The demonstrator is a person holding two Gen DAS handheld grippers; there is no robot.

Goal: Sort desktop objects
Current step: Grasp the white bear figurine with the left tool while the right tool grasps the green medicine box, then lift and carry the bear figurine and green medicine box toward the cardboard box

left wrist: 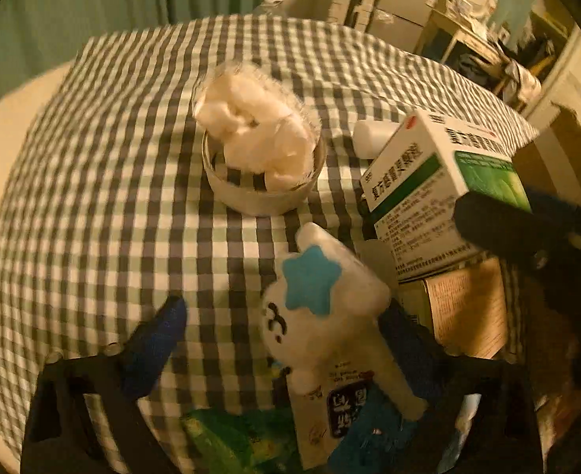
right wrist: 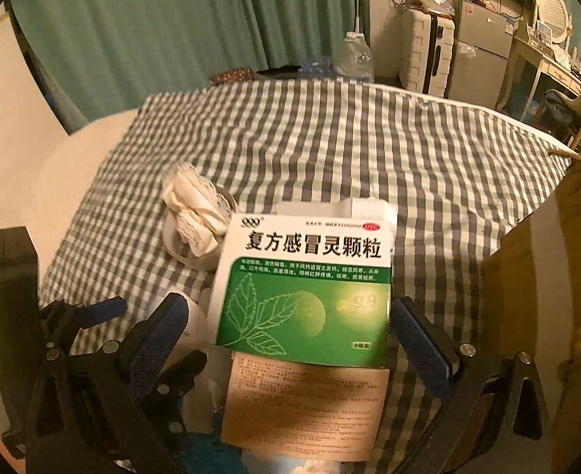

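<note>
On the checked table [right wrist: 369, 150], the green-and-white medicine box [right wrist: 306, 288] lies near the front edge between the right gripper's [right wrist: 290, 335] spread fingers, untouched. The left gripper [left wrist: 286, 328], fingers also spread, straddles a white plush toy [left wrist: 322, 316] with a blue star. A bowl of cotton [left wrist: 259, 158] sits mid-table.

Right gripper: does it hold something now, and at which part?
Nothing is held. The right gripper is open, its fingers apart on both sides of the green medicine box, not touching it.
</note>
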